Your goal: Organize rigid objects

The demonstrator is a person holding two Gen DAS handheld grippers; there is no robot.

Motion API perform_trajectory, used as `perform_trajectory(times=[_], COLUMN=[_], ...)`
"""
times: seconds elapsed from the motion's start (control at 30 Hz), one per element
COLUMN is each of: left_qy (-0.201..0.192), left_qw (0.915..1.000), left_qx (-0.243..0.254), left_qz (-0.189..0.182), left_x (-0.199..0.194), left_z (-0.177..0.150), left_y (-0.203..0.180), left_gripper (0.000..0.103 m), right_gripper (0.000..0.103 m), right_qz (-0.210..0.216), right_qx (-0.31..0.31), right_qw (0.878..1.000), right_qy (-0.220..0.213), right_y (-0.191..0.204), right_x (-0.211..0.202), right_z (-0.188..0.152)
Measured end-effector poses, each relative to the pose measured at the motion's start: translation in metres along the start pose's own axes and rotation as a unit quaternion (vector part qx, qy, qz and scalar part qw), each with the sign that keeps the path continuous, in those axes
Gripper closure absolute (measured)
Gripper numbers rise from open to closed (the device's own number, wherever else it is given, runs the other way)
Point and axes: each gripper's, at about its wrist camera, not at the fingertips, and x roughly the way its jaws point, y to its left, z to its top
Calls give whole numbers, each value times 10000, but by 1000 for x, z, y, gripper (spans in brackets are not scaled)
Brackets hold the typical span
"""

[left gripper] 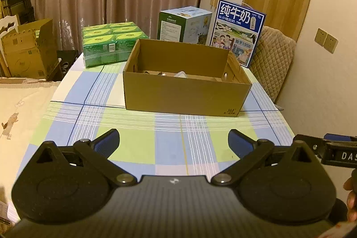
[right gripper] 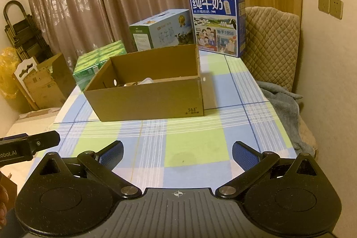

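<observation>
An open brown cardboard box (left gripper: 187,95) (right gripper: 147,99) stands mid-table on the checked cloth (left gripper: 156,144) (right gripper: 189,144). Small objects (left gripper: 178,74) (right gripper: 142,81), one white, lie on its floor, mostly hidden by the near wall. My left gripper (left gripper: 173,142) hovers open over the near part of the table, well short of the box, nothing between its blue pads. My right gripper (right gripper: 177,154) is open too and holds nothing, at a similar distance from the box. Each view catches the other gripper's finger at its edge (left gripper: 330,148) (right gripper: 29,146).
Behind the box stand a green pack of cartons (left gripper: 111,44) (right gripper: 98,59), a pale milk carton case (left gripper: 183,25) (right gripper: 160,30) and a blue milk case (left gripper: 238,32) (right gripper: 217,23). A quilted chair (left gripper: 274,59) (right gripper: 272,44) with a grey blanket (right gripper: 281,104) flanks the right side; cardboard boxes (left gripper: 26,50) sit left.
</observation>
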Motion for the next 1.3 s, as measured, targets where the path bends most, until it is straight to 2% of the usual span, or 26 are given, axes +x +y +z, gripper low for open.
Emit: perform_trajectory(times=[0.63, 1.3], left_qy=[116, 136], left_qw=[9997, 9995], left_qx=[219, 275], left_qz=[-91, -92], left_x=[-6, -3], left_z=[-10, -13], left_y=[-9, -12], left_gripper=[1, 1], right_gripper=[2, 2], right_qz=[-6, 14], right_qx=[-251, -234], right_qw=[9997, 9997], right_qy=[-19, 1], right_y=[7, 6], right_x=[-3, -1], right_z=[-7, -9])
